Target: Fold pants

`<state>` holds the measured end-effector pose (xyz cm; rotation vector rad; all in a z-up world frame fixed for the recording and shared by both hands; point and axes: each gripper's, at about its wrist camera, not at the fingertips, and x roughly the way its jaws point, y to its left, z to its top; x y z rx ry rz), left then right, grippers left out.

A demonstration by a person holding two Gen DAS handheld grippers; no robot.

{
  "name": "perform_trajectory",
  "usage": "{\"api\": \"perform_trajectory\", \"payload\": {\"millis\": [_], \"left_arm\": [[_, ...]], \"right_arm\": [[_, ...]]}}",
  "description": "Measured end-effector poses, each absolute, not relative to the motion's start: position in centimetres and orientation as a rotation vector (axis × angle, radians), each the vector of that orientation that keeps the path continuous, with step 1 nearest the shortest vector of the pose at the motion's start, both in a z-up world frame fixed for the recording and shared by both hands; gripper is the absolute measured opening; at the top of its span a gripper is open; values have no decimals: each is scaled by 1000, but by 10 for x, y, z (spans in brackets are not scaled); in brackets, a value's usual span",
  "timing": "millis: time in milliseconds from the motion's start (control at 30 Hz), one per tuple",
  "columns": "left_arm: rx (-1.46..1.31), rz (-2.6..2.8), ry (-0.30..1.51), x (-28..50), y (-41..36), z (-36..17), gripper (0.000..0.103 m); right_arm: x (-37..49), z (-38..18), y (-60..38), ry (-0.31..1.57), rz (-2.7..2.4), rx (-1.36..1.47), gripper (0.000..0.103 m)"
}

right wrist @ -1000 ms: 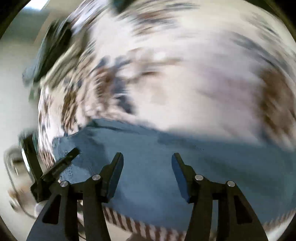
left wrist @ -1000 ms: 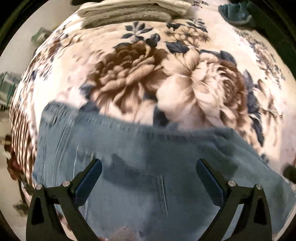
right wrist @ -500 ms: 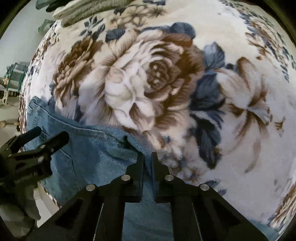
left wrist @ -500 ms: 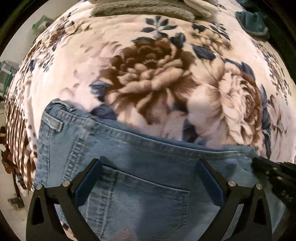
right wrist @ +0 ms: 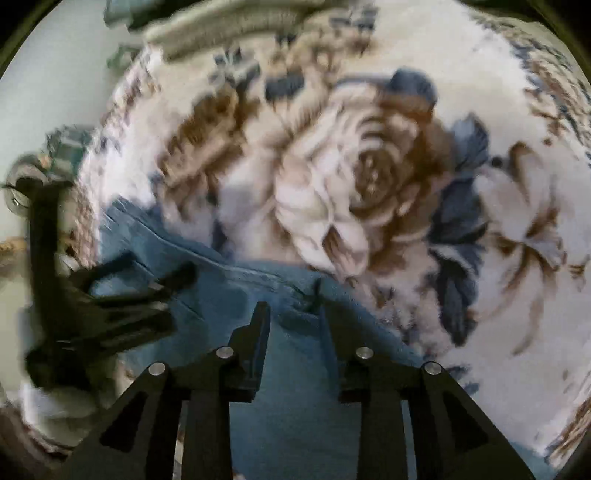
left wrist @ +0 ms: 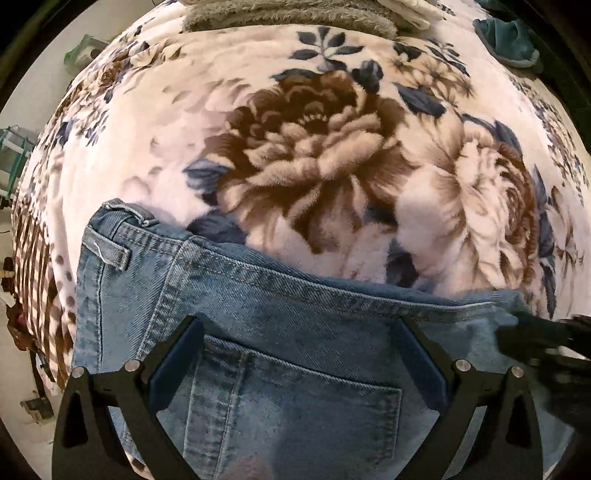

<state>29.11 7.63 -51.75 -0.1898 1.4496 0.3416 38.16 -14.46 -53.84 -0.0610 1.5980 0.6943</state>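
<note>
Jeans: blue denim jeans (left wrist: 280, 332) lie flat on the floral blanket (left wrist: 314, 155), at its near edge, back side up.
Waistband: it sits at the left end, with a belt loop (left wrist: 107, 251).
Back pocket: the pocket (left wrist: 295, 406) lies between the left fingers.
Left gripper: the left gripper (left wrist: 299, 358) hangs over the seat of the jeans, fingers spread wide, nothing between them.
Right gripper: the right gripper (right wrist: 291, 325) sits over the far hem edge of the denim, fingers apart with a moderate gap; whether they touch the cloth is unclear in the blur.
Blanket: cream, with brown roses and blue leaves.
Far edge: a folded grey towel (left wrist: 288, 14) and a teal cloth (left wrist: 506, 40) rest there.
</note>
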Motion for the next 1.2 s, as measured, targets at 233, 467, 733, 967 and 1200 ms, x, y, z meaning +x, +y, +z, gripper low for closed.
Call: {"api": "perform_trajectory", "payload": {"millis": [233,467,733,967,1200], "left_arm": [[-203,335,1448,294,74,-522,103],[-227,316,1436,293,73,-506,103],[-155,324,1456,288,61,-517,103],[-187,287,1440,270,45,-493,103],[-139,128,1467,238,-38,-469,103]], "right_arm": [[375,-543,-144,1542,700,-101,12],[361,-524,-144,1423,593,-165,4],[384,-541,-146,1421,415,-145,0],[377,-513,-232,1487,329,257,32],[251,-488,-377,1471,22,617,69]]}}
